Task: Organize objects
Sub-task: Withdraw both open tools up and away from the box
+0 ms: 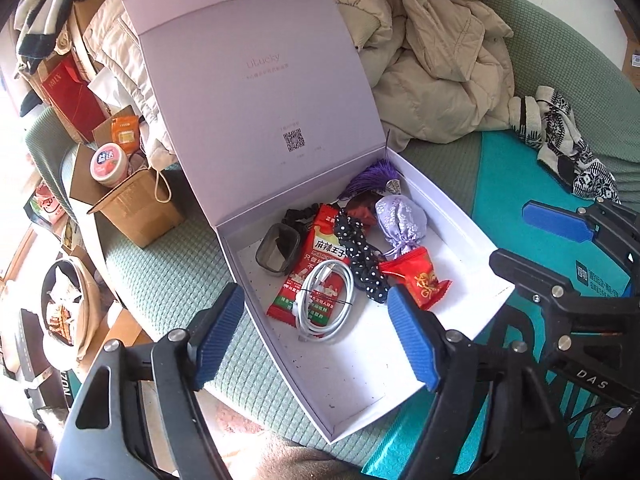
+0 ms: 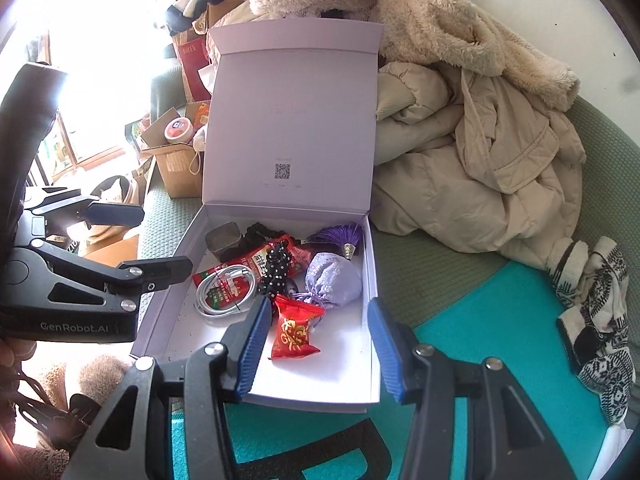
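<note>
A lilac box (image 1: 448,216) (image 2: 370,264) lies open on the sofa, lid upright behind it. Inside lie a white cable (image 1: 326,300) (image 2: 224,290), a red snack packet (image 1: 316,264) (image 2: 256,262), a polka-dot scrunchie (image 1: 362,256) (image 2: 276,270), a lilac pouch (image 1: 398,220) (image 2: 334,282), a red candy (image 1: 420,280) (image 2: 294,332), a purple tassel (image 1: 370,180) (image 2: 340,236) and a small grey container (image 1: 278,250) (image 2: 224,238). My left gripper (image 1: 316,340) is open and empty over the box's near left part. My right gripper (image 2: 318,354) is open and empty just above the red candy.
Beige coats (image 1: 432,64) (image 2: 460,140) are piled behind the box. Patterned socks (image 1: 560,140) (image 2: 596,320) lie at the right on a teal cloth (image 2: 500,332). A brown carton (image 1: 140,208) (image 2: 180,176) with a round tub (image 1: 109,164) stands left of the box.
</note>
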Tool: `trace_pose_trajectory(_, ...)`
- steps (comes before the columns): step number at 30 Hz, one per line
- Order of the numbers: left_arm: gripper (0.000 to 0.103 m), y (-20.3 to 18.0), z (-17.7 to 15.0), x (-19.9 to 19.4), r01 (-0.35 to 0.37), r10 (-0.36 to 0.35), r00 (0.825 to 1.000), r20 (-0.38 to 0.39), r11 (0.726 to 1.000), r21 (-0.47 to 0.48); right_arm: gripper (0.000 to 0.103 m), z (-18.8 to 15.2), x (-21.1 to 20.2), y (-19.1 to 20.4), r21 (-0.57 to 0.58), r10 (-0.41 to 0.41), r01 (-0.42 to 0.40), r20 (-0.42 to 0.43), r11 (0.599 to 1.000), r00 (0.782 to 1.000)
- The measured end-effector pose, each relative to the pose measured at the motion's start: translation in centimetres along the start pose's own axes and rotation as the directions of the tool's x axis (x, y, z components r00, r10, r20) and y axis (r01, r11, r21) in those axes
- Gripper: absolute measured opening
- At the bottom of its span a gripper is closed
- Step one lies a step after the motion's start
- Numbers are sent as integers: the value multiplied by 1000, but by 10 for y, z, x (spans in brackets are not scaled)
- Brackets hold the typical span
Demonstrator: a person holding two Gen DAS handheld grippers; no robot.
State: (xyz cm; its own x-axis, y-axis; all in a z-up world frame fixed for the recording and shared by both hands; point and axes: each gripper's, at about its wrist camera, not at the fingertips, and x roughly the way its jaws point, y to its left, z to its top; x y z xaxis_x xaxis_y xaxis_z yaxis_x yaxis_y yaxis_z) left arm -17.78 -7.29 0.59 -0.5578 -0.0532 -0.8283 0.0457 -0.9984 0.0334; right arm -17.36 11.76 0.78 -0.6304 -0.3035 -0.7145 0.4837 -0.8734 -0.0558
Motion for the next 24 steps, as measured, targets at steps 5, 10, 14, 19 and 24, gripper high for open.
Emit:
trace_pose_trajectory(5, 76, -4, -5, -31, -7, 7, 999, 34, 1000, -7, 52, -3, -25, 4, -6, -4, 4, 35, 1000, 999)
trace_pose_trajectory(10, 76, -11, -15, -58, -9, 9, 998, 58, 1000, 0, 52, -10, -47, 9, -4, -7, 7, 61, 1000, 998)
trace_pose_trajectory(14, 77, -17, -27, -76, -15, 16, 997, 71, 1000, -5, 53, -18, -61, 13, -7, -12, 13, 68, 1000, 998)
trace_pose_trajectory(19, 78, -25, -43, -94, -8, 9, 997, 80, 1000, -19, 54, -30, -79, 18, -2, -17, 17, 79, 1000, 997)
trace_pose_trajectory(24, 80, -32, -63, -113, -18, 20, 995, 96, 1000, -24, 59, -45, -94, 25, 2, -16, 16, 87, 1000, 996)
